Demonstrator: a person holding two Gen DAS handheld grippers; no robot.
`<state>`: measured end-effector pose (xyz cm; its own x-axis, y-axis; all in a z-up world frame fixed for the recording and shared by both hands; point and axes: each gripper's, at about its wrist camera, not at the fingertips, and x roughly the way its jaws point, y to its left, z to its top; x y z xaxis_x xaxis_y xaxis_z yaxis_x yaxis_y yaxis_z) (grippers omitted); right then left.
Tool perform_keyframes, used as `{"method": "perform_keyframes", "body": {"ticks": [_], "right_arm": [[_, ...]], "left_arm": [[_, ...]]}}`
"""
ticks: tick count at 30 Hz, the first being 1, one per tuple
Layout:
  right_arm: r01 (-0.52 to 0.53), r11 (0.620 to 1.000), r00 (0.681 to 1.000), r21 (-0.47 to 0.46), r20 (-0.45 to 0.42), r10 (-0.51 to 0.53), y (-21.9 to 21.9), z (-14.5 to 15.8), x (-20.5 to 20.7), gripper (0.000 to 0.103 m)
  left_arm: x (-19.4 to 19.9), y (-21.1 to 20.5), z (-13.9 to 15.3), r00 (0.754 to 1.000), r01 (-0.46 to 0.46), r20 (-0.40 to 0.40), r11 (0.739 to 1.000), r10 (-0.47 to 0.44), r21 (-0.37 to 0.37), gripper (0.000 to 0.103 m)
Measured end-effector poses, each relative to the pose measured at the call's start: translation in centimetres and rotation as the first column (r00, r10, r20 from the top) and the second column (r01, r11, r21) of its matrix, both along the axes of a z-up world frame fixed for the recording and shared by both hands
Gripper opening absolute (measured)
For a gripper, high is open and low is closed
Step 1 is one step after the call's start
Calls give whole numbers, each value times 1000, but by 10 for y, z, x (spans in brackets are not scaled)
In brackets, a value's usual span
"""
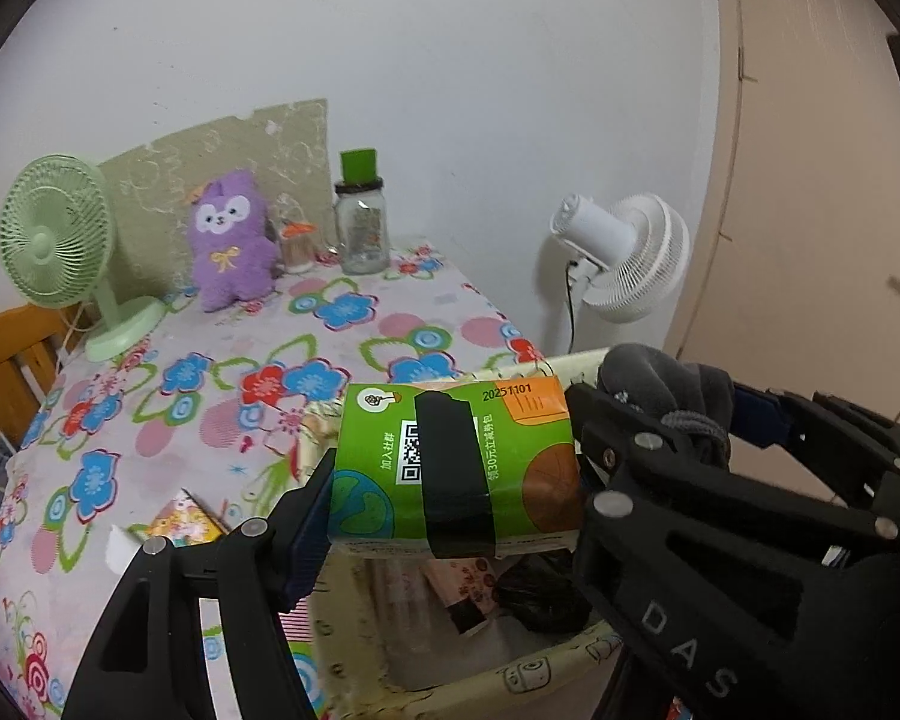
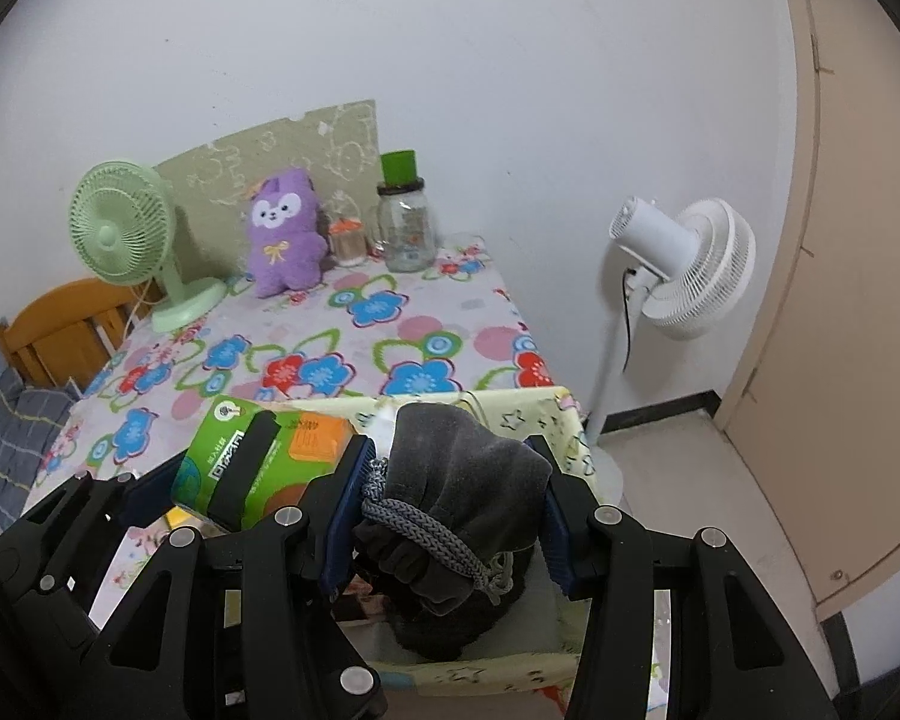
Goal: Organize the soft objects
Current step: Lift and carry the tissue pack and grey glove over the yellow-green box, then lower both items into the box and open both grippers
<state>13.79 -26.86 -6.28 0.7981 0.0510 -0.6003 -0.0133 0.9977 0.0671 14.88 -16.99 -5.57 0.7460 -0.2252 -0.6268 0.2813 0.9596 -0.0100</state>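
Tissue pack (image 1: 456,468), green wrapper with a black tape band, clamped between the jaws of the left gripper (image 1: 450,480); it hangs over the open fabric bin (image 1: 534,669). Right gripper (image 2: 450,504) is closed on a dark grey drawstring pouch (image 2: 450,480), also above the bin, just beside the pack. Bin sits at the near edge of a table with a flowered cloth (image 1: 342,312). Far end: green fan (image 1: 60,240), purple plush toy (image 1: 231,240), bottle with green cap (image 1: 361,216). White standing fan (image 2: 684,264) by the white wall; beige door at right.
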Motion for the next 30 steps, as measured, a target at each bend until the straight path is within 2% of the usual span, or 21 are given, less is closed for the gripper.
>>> {"method": "perform_keyframes", "body": {"ticks": [3,5,10,18,20,22,25,30], "right_arm": [[9,1000,1000,13,-8,-9,-6,-4,5,54],[12,1000,1000,22,-12,-12,-9,-7,8,54],[5,1000,1000,26,-20,-5,-11,-12,14,53],[-26,999,999,20,-29,26,-7,-21,19,55],[-33,999,999,6,-32,33,-5,-22,20,61],[-39,999,999,2,-32,40,-4,-22,20,75],[-31,999,999,-18,-25,31,0,-20,17,84],[-20,1000,999,-19,-25,20,4,-15,12,88]], "left_arm": [[4,-5,-6,1000,16,-20,1000,-16,12,75],[7,-9,-10,999,28,-36,999,-27,25,79],[9,-13,-14,999,28,-41,998,-26,54,96],[14,-11,-20,998,3,-58,996,2,85,99],[15,-10,-20,998,1,-61,996,4,85,99],[16,-10,-20,998,5,-62,997,-1,77,99],[15,-7,-18,998,1,-56,997,3,71,99],[11,-1,-13,999,-4,-44,998,7,66,99]]}}
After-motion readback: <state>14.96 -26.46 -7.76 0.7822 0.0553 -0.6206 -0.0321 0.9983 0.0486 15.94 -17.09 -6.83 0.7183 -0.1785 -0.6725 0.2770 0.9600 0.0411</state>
